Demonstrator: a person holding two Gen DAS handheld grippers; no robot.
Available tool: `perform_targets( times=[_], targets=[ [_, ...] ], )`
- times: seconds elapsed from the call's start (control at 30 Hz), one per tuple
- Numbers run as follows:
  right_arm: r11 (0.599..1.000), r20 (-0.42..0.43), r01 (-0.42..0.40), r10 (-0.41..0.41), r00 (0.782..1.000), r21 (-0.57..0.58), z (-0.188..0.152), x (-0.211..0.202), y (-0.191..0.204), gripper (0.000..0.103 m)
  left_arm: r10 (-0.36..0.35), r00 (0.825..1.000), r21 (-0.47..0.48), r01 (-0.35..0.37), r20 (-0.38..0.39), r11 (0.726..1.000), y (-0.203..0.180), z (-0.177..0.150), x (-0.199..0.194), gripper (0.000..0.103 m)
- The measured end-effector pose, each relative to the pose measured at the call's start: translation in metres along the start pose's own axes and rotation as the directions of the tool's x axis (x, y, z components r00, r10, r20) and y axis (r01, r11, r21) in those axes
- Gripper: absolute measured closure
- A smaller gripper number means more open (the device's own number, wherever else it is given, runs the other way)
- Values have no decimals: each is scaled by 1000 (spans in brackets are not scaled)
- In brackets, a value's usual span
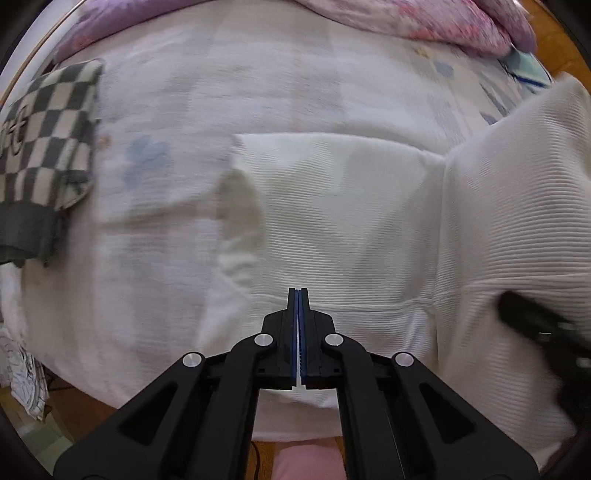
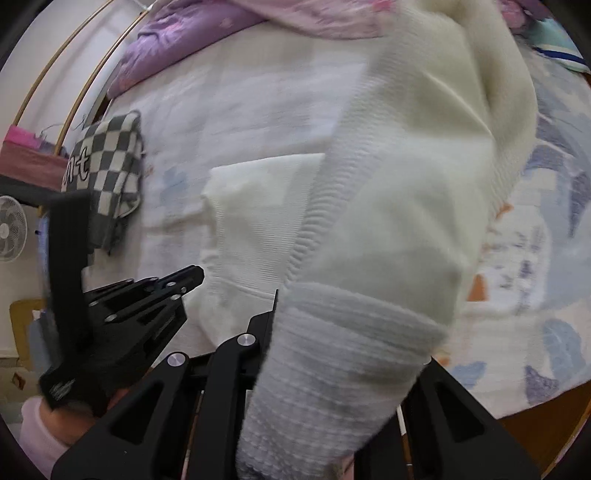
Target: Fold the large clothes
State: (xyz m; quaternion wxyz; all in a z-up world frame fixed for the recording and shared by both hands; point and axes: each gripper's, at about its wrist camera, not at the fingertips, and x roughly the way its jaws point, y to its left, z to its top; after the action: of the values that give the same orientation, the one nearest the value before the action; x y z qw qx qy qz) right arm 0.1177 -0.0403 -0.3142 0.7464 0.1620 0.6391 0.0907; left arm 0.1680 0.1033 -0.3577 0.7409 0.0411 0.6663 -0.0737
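Observation:
A cream ribbed sweater (image 1: 351, 206) lies on the bed, its body spread flat in the middle. My left gripper (image 1: 298, 295) is shut, its tips at the sweater's near hem, with a thin strip of white cloth between the pads. My right gripper (image 2: 280, 306) is shut on the sweater's sleeve (image 2: 369, 258), which is lifted and draped over the fingers, its ribbed cuff hiding them. The raised sleeve shows at the right in the left wrist view (image 1: 517, 192). The left gripper also shows in the right wrist view (image 2: 184, 277).
The bed has a white patterned sheet (image 1: 166, 155). A black-and-white checkered garment (image 1: 48, 140) lies folded at the left. A purple and pink quilt (image 1: 424, 22) is bunched along the far side. Wooden floor (image 2: 535, 424) lies past the near bed edge.

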Motion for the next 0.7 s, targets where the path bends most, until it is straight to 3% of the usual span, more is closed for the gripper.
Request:
perform_targets(
  times=[0.13, 0.27, 0.43, 0.47, 0.57, 0.6, 0.7],
  targets=[
    [999, -69, 21, -24, 997, -48, 6, 43, 43, 89, 16, 1000, -42, -17, -10, 999, 28, 1, 1, 101],
    [999, -123, 19, -25, 992, -46, 2, 82, 65, 89, 44, 998, -88, -48, -45, 995, 64, -9, 5, 101],
    [992, -187, 12, -36, 982, -129, -12, 119, 99, 88, 81, 991, -143, -96, -108, 985, 99, -26, 15, 101],
    [990, -204, -4, -26, 979, -142, -13, 128, 103, 81, 91, 989, -153, -109, -120, 982, 105, -28, 18, 101],
    [990, -296, -105, 73, 952, -93, -14, 145, 100, 44, 97, 985, -193, -124, -144, 973, 121, -32, 22, 101],
    [989, -320, -126, 95, 943, -77, -13, 146, 99, 38, 95, 985, -203, -123, -143, 971, 125, -33, 21, 98],
    [981, -311, -159, 117, 943, -114, -12, 131, 98, 21, 80, 987, -229, -112, -142, 967, 131, -36, 15, 92]
  ],
)
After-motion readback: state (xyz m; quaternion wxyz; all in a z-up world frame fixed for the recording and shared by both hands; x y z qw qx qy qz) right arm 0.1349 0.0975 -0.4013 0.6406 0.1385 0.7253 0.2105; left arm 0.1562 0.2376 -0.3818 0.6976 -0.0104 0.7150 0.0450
